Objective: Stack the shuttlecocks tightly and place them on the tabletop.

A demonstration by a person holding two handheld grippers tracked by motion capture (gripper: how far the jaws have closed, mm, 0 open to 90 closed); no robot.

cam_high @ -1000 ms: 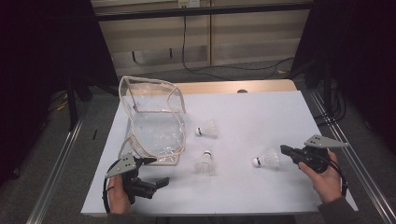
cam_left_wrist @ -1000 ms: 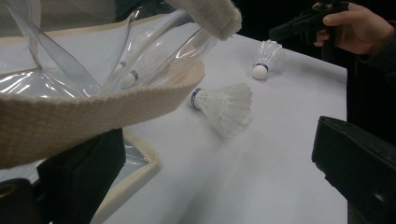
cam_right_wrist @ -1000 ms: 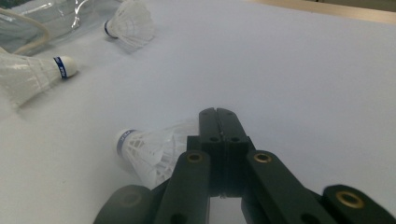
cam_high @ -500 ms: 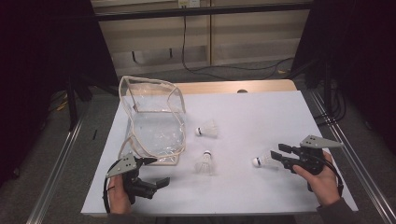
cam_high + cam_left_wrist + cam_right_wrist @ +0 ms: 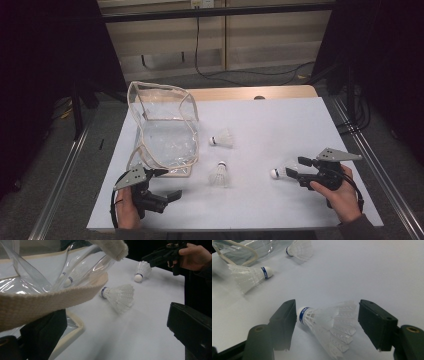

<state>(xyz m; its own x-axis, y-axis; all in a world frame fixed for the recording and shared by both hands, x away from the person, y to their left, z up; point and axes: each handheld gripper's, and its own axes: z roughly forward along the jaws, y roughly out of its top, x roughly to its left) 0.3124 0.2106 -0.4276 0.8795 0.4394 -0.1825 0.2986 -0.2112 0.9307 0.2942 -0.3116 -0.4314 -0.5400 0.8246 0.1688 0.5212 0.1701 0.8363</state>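
In the high view, the near shuttlecock's [image 5: 280,172] feathers blur against the white table [image 5: 280,125]. The clear bag's [image 5: 162,125] contents are indistinct.

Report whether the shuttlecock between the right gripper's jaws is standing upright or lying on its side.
Lying on its side. The shuttlecock rests on the white table between the right gripper's open jaws, which have just been opening; neither pad presses it.

Glossy clear plastic bag [image 5: 165,135], cloth trim.
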